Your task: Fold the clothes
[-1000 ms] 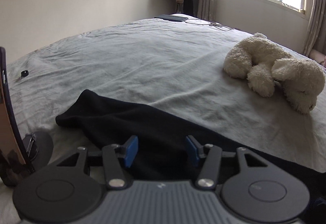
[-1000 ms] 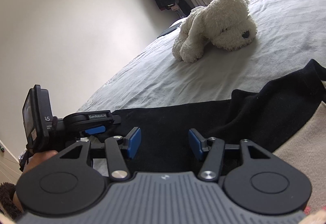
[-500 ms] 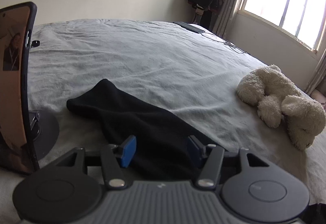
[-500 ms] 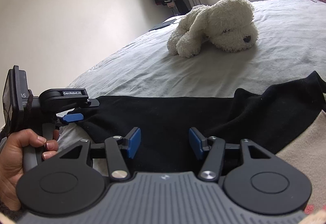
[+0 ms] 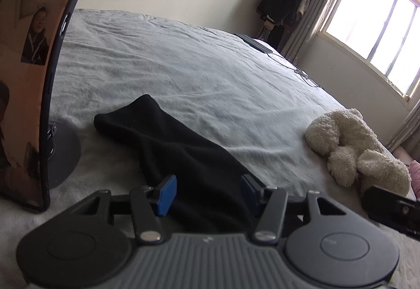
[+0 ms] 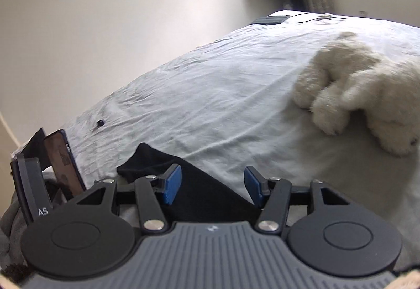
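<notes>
A plain black knit garment point(image 5: 183, 157) lies on the pale grey wrinkled bedsheet point(image 5: 183, 73); far right, a cream fluffy plush dog point(image 5: 349, 147), blurred, perhaps off-white.

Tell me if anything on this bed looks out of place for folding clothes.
Somewhat. A white plush dog lies on the grey bedsheet just beyond the black garment, where it may crowd the folding. A dark flat device with a cable lies at the far edge. The garment itself is rumpled, not flat.
</notes>
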Action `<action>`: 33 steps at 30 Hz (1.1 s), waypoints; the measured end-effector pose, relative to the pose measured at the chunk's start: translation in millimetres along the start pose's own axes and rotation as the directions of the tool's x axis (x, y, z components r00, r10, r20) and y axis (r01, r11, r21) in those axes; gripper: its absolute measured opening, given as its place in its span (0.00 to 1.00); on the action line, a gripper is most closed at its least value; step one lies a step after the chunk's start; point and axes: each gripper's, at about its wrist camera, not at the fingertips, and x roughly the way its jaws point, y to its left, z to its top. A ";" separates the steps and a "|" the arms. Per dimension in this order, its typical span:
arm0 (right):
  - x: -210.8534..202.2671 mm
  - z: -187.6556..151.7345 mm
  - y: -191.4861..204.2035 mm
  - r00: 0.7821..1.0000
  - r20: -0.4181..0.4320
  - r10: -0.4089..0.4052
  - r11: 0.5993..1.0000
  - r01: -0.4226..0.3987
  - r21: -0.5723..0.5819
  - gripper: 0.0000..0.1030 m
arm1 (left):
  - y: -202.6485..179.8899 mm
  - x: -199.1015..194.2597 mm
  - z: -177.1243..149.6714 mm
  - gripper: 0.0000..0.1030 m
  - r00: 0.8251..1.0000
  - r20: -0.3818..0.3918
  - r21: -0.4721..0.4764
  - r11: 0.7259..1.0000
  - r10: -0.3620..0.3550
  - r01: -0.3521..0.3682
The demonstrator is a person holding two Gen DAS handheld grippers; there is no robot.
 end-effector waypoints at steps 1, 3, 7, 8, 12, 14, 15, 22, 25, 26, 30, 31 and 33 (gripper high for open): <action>18.8 6.9 4.1 0.998 -0.046 0.046 0.998 -0.048 -0.031 0.56 | 3.0 -0.6 0.6 0.49 1.000 0.003 -0.021 1.000 -0.001 0.001; 55.7 20.3 12.1 0.982 -0.136 0.128 0.986 -0.141 -0.086 0.55 | 10.3 -2.3 2.0 0.44 1.000 0.011 -0.073 0.997 -0.003 0.004; 111.9 33.4 22.5 0.971 -0.191 0.144 0.970 -0.177 -0.169 0.55 | 22.5 -3.9 3.9 0.27 0.999 0.033 -0.170 0.985 -0.006 0.011; 123.7 35.2 24.6 0.967 -0.203 0.156 0.966 -0.193 -0.175 0.55 | 24.3 -3.8 4.1 0.26 0.999 0.037 -0.183 0.983 -0.005 0.012; 160.8 33.3 39.2 0.954 -0.249 0.168 0.946 -0.228 -0.233 0.54 | 31.4 -3.3 5.0 0.23 0.999 0.054 -0.235 0.972 -0.003 0.015; 177.3 28.9 49.2 0.948 -0.273 0.162 0.934 -0.237 -0.266 0.52 | 33.1 -5.0 5.4 0.22 0.998 0.066 -0.241 0.971 0.006 0.010; 183.2 26.4 55.3 0.949 -0.273 0.158 0.927 -0.238 -0.289 0.52 | 33.3 -5.0 5.6 0.22 0.998 0.068 -0.240 0.971 0.013 0.004; 183.9 26.8 81.5 0.976 -0.137 0.171 0.903 -0.211 -0.375 0.04 | 42.3 -1.7 6.8 0.22 0.998 0.053 -0.293 0.956 0.023 -0.007; 184.3 32.1 81.5 0.980 -0.094 0.174 0.905 -0.197 -0.378 0.04 | 42.1 -3.5 7.3 0.22 0.998 0.061 -0.298 0.954 0.030 -0.011; 186.9 33.8 81.3 0.981 -0.091 0.170 0.905 -0.192 -0.379 0.04 | 40.8 -4.2 7.3 0.22 0.997 0.064 -0.294 0.956 0.033 -0.013; 206.3 27.5 76.9 0.986 -0.129 0.101 0.909 -0.145 -0.391 0.06 | 44.5 -0.6 7.5 0.16 0.998 0.050 -0.316 0.948 0.047 -0.028; 208.6 26.3 74.5 0.988 -0.129 0.086 0.912 -0.130 -0.389 0.17 | 44.9 -0.1 7.8 0.16 0.998 0.050 -0.318 0.948 0.045 -0.027; 197.8 29.9 71.8 0.996 -0.080 0.041 0.920 -0.069 -0.386 0.34 | 43.7 -1.0 8.8 0.16 0.998 0.054 -0.310 0.950 0.044 -0.026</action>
